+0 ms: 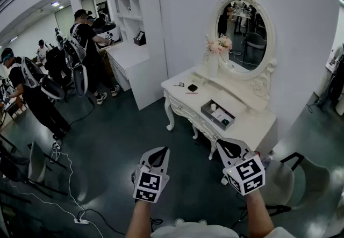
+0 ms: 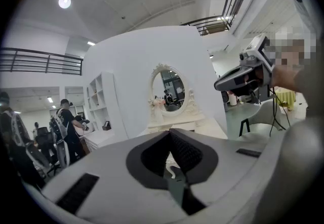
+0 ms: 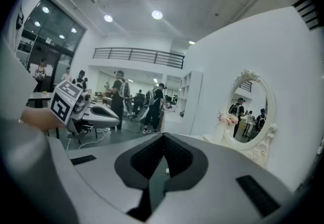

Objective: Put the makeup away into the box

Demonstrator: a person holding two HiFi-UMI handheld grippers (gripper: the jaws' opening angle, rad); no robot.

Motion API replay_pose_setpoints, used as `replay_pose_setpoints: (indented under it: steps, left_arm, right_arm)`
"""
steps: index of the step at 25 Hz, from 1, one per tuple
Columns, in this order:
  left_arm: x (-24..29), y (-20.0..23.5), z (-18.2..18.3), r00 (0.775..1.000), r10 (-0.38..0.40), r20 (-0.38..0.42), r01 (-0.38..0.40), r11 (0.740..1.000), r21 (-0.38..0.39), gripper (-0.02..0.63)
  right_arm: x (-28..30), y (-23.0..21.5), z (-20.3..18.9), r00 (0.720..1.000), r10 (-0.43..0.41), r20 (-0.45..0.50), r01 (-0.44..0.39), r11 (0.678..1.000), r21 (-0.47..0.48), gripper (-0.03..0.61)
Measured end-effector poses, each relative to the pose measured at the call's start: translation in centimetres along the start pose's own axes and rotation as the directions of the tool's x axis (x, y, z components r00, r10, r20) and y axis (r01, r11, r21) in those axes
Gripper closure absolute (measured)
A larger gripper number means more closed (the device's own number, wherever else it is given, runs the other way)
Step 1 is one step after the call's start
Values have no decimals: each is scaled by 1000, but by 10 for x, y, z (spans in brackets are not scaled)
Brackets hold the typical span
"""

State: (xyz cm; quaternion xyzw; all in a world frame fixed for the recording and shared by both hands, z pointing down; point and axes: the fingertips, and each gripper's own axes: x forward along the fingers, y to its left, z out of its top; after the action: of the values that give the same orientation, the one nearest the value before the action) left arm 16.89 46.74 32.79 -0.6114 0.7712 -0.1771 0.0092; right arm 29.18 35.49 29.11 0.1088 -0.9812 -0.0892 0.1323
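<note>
I'm holding both grippers out in front of me, above the dark floor [image 1: 118, 140] and well short of the dressing table. The left gripper [image 1: 160, 152] is showing its jaws together, tips meeting with nothing between them, and its own view [image 2: 169, 131] is looking over them toward the oval mirror [image 2: 168, 88]. The right gripper [image 1: 226, 146] is sitting just beside the near right corner of the white surface [image 1: 252, 124]. Its jaws are likewise closed on nothing in its own view [image 3: 163, 135]. The grey box [image 1: 206, 107] is lying open near the middle of the surface, close to the front edge, with a few pale items inside it. A small black compact [image 1: 192, 87] is resting toward the left end of the surface, with a smaller dark item [image 1: 179, 85] just beside it at that corner; I can't make out what that one is. A vase of pink flowers [image 1: 217, 46] is standing at the back edge, against the mirror frame. A white shelf unit [image 1: 134, 11] is lining the wall to the left, where several people [image 1: 86, 43] are working. White cables [image 1: 70, 188] are trailing over the floor at the lower left.
</note>
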Motion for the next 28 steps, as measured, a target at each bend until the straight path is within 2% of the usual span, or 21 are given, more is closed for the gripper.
replay_pose_setpoints:
  steps: [3, 7, 21, 25, 28]
  left_arm:
    - [4, 4, -6, 1000, 9, -19, -9, 999, 31, 595]
    - [8, 8, -12, 1000, -6, -23, 6, 1000, 16, 595]
    - [0, 43, -38, 998, -55, -14, 55, 998, -5, 595]
    - [8, 58, -46, 998, -54, -14, 54, 998, -14, 595]
    - [22, 68, -51, 998, -55, -21, 55, 998, -21, 595]
  right_arm:
    - [5, 1, 0, 1000, 16, 10, -16, 999, 32, 578]
    - [12, -3, 2, 999, 13, 53, -19, 995, 102, 577]
    - [50, 32, -2, 999, -40, 10, 39, 995, 95, 578]
    - [66, 27, -6, 996, -86, -5, 86, 992, 96, 578]
    - [82, 21, -9, 997, -77, -15, 78, 991, 107, 577]
